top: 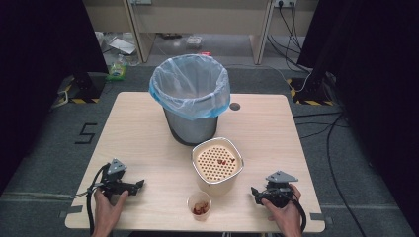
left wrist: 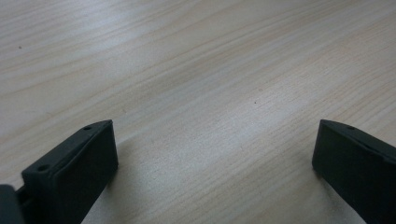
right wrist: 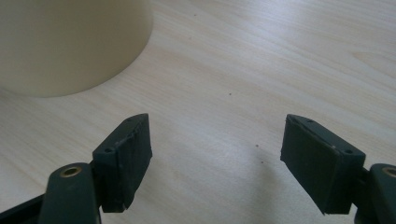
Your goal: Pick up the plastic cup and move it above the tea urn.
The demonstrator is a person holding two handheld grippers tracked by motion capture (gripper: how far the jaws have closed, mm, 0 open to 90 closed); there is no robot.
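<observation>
A cream container [top: 217, 168] with a perforated strainer insert holding a few red bits stands at the table's middle front. In front of it sits a small paper cup [top: 199, 205] with red pieces inside. A metal bin [top: 190, 98] lined with a clear blue-rimmed bag stands behind them. My left gripper [top: 139, 185] rests on the table at the front left, open, with bare wood between its jaws [left wrist: 215, 154]. My right gripper [top: 255, 193] lies at the front right, open and empty [right wrist: 215, 149], with the cream container's wall [right wrist: 70, 42] just ahead of it to the upper left.
The light wooden table [top: 143, 143] has a dark round hole [top: 234, 106] at the back right of the bin. Cables, stands and dark curtains surround the table on the grey floor.
</observation>
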